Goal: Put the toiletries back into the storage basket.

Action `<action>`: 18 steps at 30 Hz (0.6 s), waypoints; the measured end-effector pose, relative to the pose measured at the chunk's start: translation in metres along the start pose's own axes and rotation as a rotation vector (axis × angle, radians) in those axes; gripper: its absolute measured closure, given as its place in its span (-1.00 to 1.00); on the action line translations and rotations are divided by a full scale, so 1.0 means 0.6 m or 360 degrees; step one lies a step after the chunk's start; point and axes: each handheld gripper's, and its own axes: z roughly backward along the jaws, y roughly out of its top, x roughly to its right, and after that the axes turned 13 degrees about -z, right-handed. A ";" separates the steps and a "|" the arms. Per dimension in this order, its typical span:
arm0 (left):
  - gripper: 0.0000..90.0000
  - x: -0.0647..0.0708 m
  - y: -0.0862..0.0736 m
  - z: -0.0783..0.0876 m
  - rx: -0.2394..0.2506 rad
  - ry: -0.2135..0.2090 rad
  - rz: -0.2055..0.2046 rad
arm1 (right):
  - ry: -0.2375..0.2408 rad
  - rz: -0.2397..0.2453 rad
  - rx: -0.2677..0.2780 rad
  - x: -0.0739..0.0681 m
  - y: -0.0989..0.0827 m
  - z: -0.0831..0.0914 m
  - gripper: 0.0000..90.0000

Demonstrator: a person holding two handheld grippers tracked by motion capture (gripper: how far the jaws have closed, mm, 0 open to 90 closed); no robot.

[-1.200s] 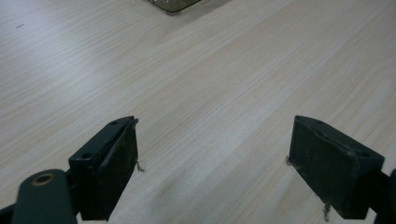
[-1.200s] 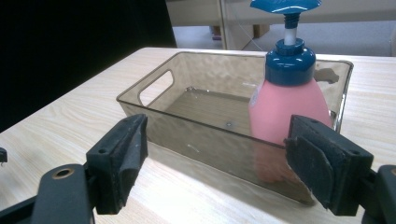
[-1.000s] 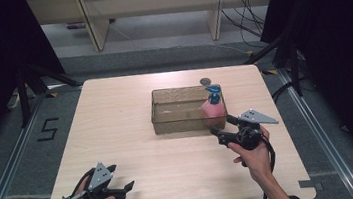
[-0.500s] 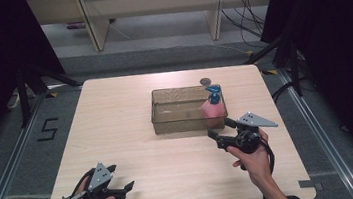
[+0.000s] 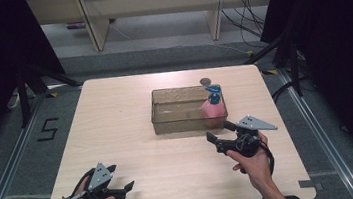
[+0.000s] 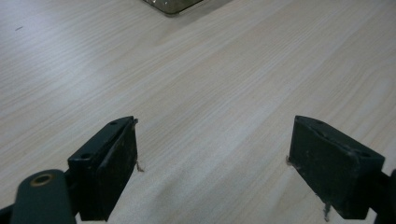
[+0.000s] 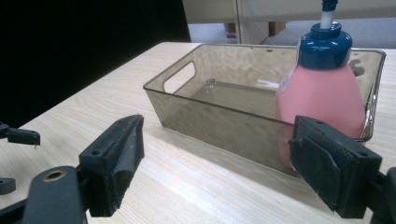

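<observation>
A smoky clear plastic bin (image 5: 178, 110) stands at mid-table. A pink bottle with a blue pump cap (image 5: 213, 108) stands upright inside its right end. My right gripper (image 5: 218, 131) hovers just in front of the bin's right part, pointing left. Its jaws have just been opening and nothing is between them. In the right gripper view the right gripper (image 7: 215, 158) stands open, with the bin (image 7: 210, 123) and bottle (image 7: 322, 91) close ahead. My left gripper (image 5: 127, 189) rests open near the front left edge. In the left gripper view the left gripper (image 6: 212, 158) has bare table between its jaws.
A small dark round disc (image 5: 205, 81) lies on the table just behind the bin. The wooden table (image 5: 117, 126) has open room on its left half and along the front. A corner of the bin (image 6: 173, 4) shows far ahead of the left gripper.
The right gripper has drawn back a little from the bin toward the table's front, and its jaws stand slightly wider. The left gripper has stayed put.
</observation>
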 end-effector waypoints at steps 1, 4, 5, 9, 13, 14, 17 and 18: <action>-0.67 -0.001 0.000 0.000 -0.0002 0.0002 -0.0012 | -0.0005 0.0026 0.0014 0.002 0.000 -0.001 -0.58; -0.67 -0.003 0.000 0.001 -0.0009 0.0004 -0.0037 | -0.0016 0.0030 0.0000 0.002 0.000 0.004 -0.59; -0.67 -0.002 0.000 0.000 -0.0008 0.0004 -0.0033 | 0.0003 0.0022 0.0022 0.003 -0.002 0.002 -0.59; -0.67 0.001 0.000 0.000 0.0000 0.0000 0.0006 | 0.0022 -0.0013 0.0005 0.001 -0.005 0.004 -0.59; -0.67 0.000 0.000 0.000 0.0000 0.0001 0.0002 | 0.0022 0.0019 0.0005 0.000 -0.009 0.005 -0.59; -0.67 0.000 0.000 0.000 -0.0002 0.0000 0.0006 | 0.0023 -0.0007 -0.0007 -0.002 -0.010 0.006 -0.59; -0.67 0.003 0.000 -0.001 0.0017 -0.0009 0.0031 | 0.0010 0.0041 -0.0005 -0.004 -0.013 0.008 -0.60; -0.67 0.003 0.000 -0.001 0.0018 -0.0003 0.0030 | 0.0016 -0.0010 -0.0018 -0.008 -0.016 0.010 -0.60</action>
